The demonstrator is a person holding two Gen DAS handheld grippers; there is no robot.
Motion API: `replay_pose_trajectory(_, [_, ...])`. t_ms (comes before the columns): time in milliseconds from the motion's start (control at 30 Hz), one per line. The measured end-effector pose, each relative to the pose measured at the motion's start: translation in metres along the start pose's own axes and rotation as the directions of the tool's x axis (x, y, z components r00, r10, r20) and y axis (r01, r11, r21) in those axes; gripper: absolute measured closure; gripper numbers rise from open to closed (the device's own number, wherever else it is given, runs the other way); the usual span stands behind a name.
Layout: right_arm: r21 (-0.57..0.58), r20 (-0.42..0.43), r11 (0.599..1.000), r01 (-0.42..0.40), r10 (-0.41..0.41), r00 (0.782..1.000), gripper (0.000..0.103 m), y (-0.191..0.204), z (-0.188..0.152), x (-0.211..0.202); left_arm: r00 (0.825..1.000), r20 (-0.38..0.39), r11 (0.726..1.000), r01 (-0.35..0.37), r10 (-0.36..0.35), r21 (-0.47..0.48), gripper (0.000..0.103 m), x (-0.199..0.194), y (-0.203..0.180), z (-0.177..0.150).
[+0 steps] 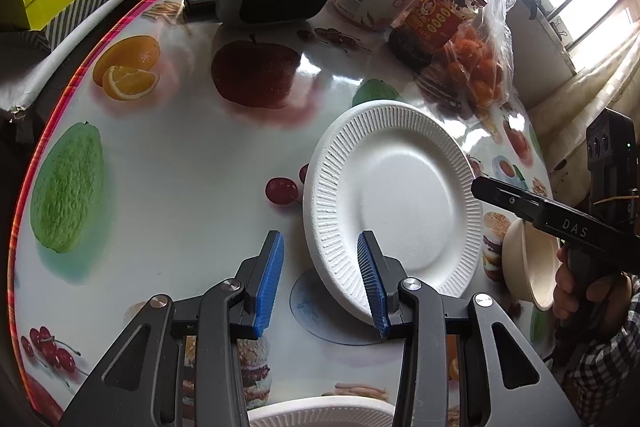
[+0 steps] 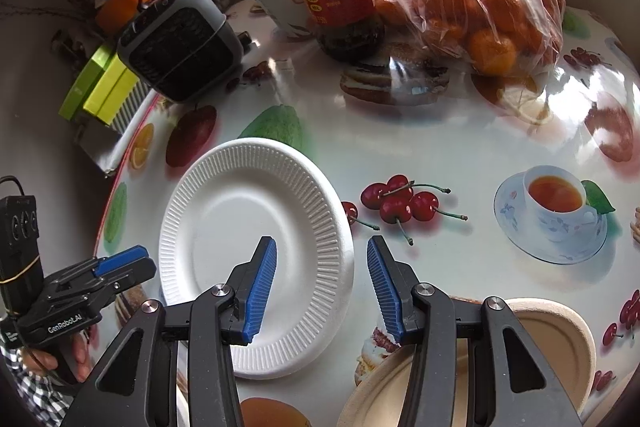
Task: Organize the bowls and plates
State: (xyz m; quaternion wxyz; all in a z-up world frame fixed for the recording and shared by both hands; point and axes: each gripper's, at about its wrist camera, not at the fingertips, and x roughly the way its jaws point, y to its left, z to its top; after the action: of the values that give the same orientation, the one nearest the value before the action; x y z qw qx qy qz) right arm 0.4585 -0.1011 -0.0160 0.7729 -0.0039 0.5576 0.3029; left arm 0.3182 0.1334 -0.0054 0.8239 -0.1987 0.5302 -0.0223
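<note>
Between our right gripper's (image 2: 322, 291) 2 widely parted fingers lay the near right rim of the white foam plate (image 2: 256, 247), which sat flat on the tabletop (image 2: 460, 147). Its left finger (image 2: 260, 291) hung over the plate, the right one outside the rim. Our left gripper (image 1: 322, 279), also wide and holding nothing, straddled the opposite rim. We judged both equally near. A tan bowl (image 2: 560, 343) sat just right of the right gripper.
</note>
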Motion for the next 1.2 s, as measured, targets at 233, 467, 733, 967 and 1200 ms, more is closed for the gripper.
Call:
replay_pose_trajectory(233, [-0.015,-0.014,1.000,0.000,0.000,1.000,0.056,0.003,0.001,0.006,1.000,-0.008,1.000,0.011,-0.011,-0.020,0.063,0.002,0.002,0.002])
replay_pose_trajectory(467, [-0.024,-0.022,1.000,0.003,-0.003,1.000,0.062,0.003,0.000,0.010,1.000,-0.009,0.999,0.016,-0.017,-0.032,0.063,0.005,0.004,0.002])
replay_pose_trajectory(733, [-0.029,-0.019,1.000,0.008,-0.009,1.000,0.068,0.003,0.000,0.010,1.000,-0.006,0.999,0.024,-0.024,-0.033,0.067,0.006,0.002,0.003])
replay_pose_trajectory(967, [-0.032,-0.022,0.999,0.018,-0.018,1.000,0.074,0.003,-0.001,0.011,1.000,-0.006,1.000,0.020,-0.020,-0.024,0.072,0.008,-0.002,0.003])
replay_pose_trajectory(1200, [-0.028,-0.020,0.999,0.017,-0.018,1.000,0.074,0.002,-0.001,0.011,1.000,-0.004,1.000,0.015,-0.016,-0.027,0.075,0.007,-0.002,0.003])
